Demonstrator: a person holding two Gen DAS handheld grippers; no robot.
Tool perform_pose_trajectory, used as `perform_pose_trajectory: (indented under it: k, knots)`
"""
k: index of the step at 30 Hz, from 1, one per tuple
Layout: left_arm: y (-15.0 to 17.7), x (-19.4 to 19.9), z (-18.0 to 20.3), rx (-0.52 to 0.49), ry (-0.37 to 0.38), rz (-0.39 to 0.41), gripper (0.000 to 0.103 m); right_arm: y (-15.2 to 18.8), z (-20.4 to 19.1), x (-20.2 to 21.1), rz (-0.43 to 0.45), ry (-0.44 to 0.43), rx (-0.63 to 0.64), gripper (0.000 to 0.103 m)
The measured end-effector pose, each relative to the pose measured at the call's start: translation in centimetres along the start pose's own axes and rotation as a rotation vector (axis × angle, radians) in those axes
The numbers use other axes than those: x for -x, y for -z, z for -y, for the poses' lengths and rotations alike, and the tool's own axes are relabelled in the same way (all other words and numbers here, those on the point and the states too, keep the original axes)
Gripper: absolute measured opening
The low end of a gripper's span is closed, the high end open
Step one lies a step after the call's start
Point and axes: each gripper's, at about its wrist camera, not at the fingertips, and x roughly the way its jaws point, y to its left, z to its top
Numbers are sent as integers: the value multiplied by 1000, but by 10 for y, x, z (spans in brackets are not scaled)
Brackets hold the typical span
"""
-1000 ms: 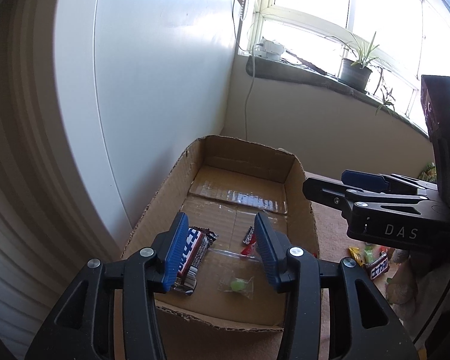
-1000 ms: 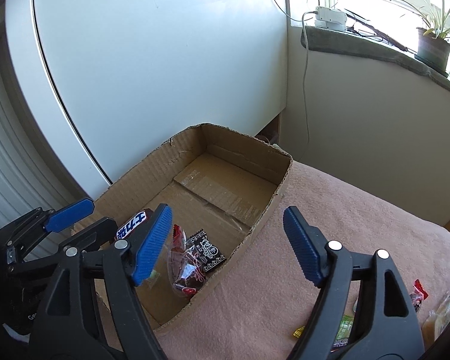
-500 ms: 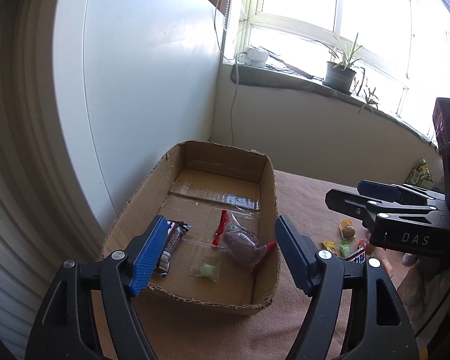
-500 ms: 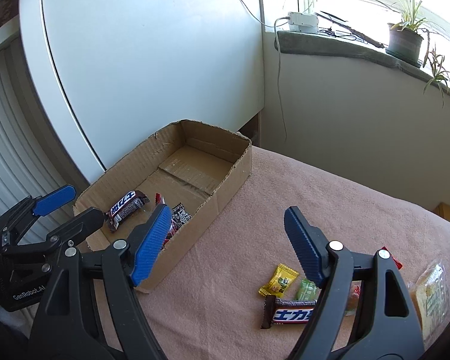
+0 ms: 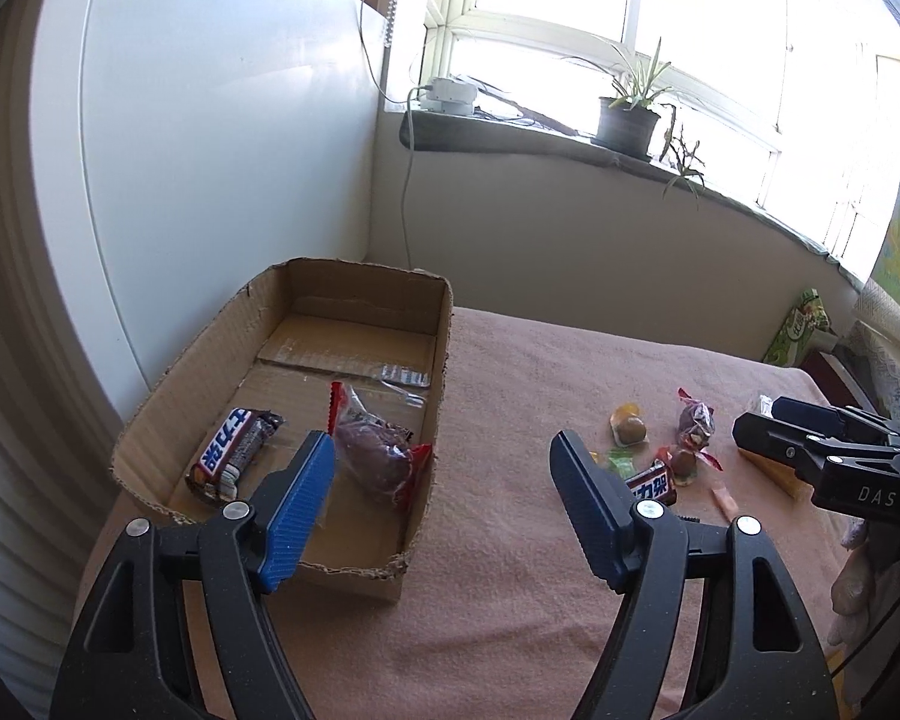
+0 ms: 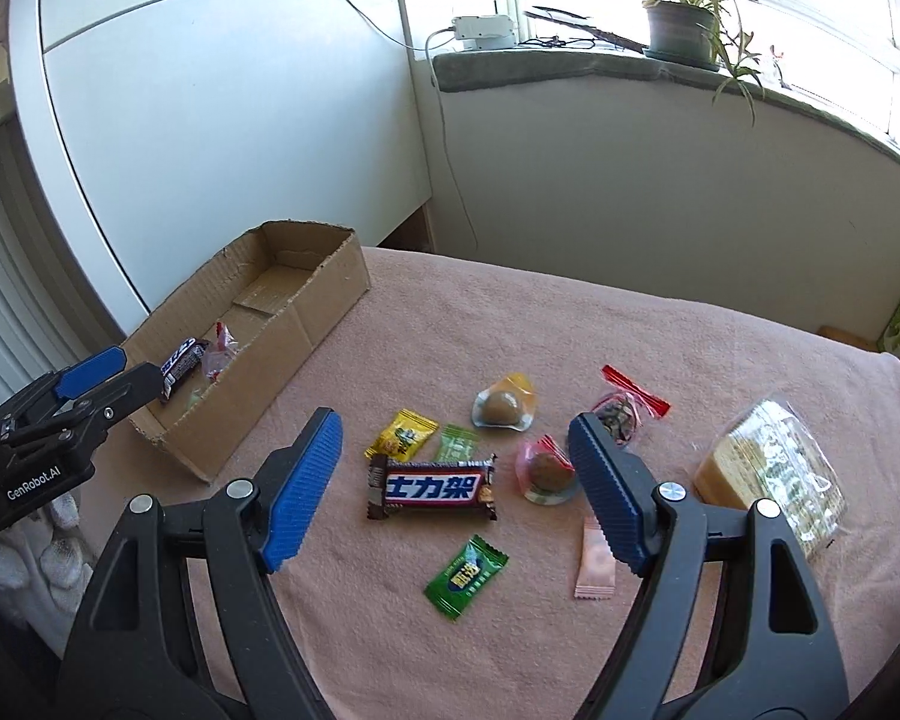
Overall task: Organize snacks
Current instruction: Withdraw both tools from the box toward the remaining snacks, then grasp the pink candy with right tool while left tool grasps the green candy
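Note:
An open cardboard box (image 5: 444, 324) sits at the left of the pink cloth. In it lie a chocolate bar (image 5: 231, 456) and a red-edged packet of dark snack (image 5: 378, 456). My left gripper (image 5: 444, 456) hangs open and empty over the box's near right corner. My right gripper (image 6: 455, 426) is open and empty above the loose snacks. Below it are a second chocolate bar (image 6: 432, 487), a yellow candy (image 6: 401, 435), two green candies (image 6: 467, 577), a jelly cup (image 6: 503, 405) and a round pink-wrapped sweet (image 6: 546, 471).
A red-striped packet (image 6: 621, 411), a pink sachet (image 6: 595, 558) and a wrapped cake (image 6: 768, 474) lie further right. A white cabinet (image 6: 210, 120) stands behind the box. A windowsill with a potted plant (image 6: 678, 24) runs along the back wall. A green carton (image 5: 801, 330) stands at the cloth's far right.
My left jaws spread wider and drew back from the box, where the red-edged packet now lies. My right gripper swung right, from the box to above the loose snacks.

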Motion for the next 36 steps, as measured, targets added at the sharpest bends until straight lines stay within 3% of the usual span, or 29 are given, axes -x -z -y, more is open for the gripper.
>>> perform_pose_trajectory:
  k: [6, 13, 17, 19, 25, 31, 36]
  knots:
    - [8, -5, 25, -46, 48, -26, 73, 27, 40, 14, -32, 48, -54, 80]
    - [20, -14, 57, -93, 123, -80, 54, 51, 66, 20, -64, 68, -74, 80]
    - [30, -20, 76, -110, 179, -123, 51, 60, 70, 15, -83, 58, -71, 80]
    - [36, -26, 84, -107, 214, -158, 41, 63, 70, 10, -95, 44, -71, 73]
    - [51, -40, 110, -148, 250, -220, 33, 66, 71, -10, -146, 3, -68, 53]
    - [55, -51, 120, -172, 265, -253, 31, 64, 70, -29, -175, 6, -49, 44]
    - [58, -58, 126, -194, 271, -270, 31, 65, 69, -40, -195, 14, -38, 44]
